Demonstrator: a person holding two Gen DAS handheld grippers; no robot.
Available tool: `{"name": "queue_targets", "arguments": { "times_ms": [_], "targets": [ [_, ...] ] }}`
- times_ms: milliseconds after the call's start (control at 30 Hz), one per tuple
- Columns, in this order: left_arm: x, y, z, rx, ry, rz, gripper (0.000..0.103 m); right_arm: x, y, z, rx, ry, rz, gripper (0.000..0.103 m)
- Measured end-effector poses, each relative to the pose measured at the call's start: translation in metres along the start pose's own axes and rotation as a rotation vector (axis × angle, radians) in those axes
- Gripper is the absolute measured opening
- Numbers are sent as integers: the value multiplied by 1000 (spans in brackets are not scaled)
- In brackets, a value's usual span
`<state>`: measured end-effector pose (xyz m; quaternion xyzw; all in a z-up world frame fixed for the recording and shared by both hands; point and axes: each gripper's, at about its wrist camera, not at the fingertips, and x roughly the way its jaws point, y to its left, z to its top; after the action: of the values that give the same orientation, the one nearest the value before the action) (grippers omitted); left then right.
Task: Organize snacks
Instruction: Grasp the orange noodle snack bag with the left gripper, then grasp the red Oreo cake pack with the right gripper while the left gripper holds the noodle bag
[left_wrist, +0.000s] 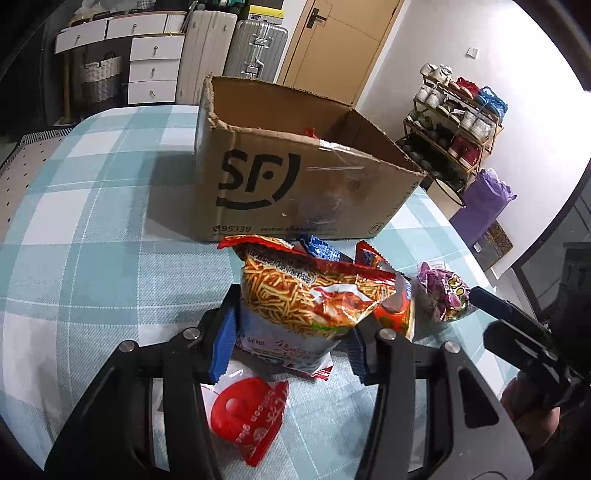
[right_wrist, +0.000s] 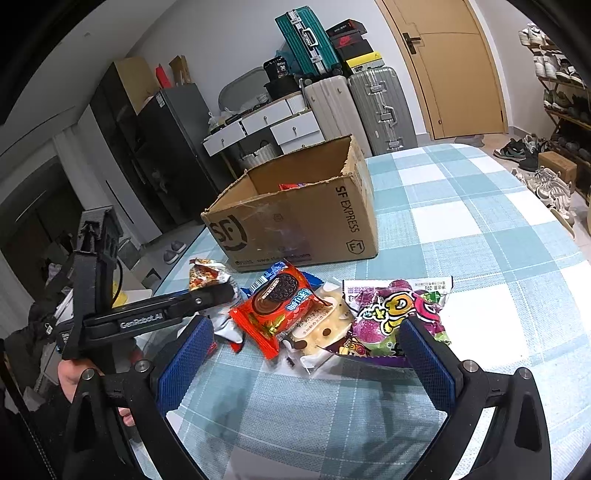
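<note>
My left gripper (left_wrist: 290, 347) is shut on a bag of stick snacks (left_wrist: 303, 295), its blue pads pressing the bag's lower sides. Behind the bag lie a red Oreo packet (left_wrist: 393, 306) and a purple packet (left_wrist: 443, 295). A red and white packet (left_wrist: 247, 410) lies under the gripper. My right gripper (right_wrist: 306, 365) stands open just above the table, near the Oreo packet (right_wrist: 273, 306), a white bun packet (right_wrist: 317, 328) and the purple packet (right_wrist: 395, 314). The open SF cardboard box (left_wrist: 295, 177) stands beyond the snacks, with something red inside.
The table wears a blue and white checked cloth (right_wrist: 461, 229), with bare cloth right of the box. A hand (right_wrist: 70, 376) holds the left gripper's handle at the left. Suitcases (right_wrist: 380, 107), drawers and a shoe rack (left_wrist: 454, 125) stand beyond the table.
</note>
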<state>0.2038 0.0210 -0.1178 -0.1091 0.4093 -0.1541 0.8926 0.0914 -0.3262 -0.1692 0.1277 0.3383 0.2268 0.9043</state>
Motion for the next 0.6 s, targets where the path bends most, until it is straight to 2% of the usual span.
{"name": "queue_targets", "arguments": {
  "times_ms": [200, 300, 600],
  "targets": [
    [-19, 8, -15, -18, -17, -28, 48, 4, 8, 4, -22, 4, -3, 102],
    [-39, 18, -33, -31, -30, -45, 48, 8, 13, 7, -39, 9, 4, 102],
    [-72, 33, -42, -65, -64, -96, 48, 38, 27, 15, -82, 63, 19, 102]
  ]
}}
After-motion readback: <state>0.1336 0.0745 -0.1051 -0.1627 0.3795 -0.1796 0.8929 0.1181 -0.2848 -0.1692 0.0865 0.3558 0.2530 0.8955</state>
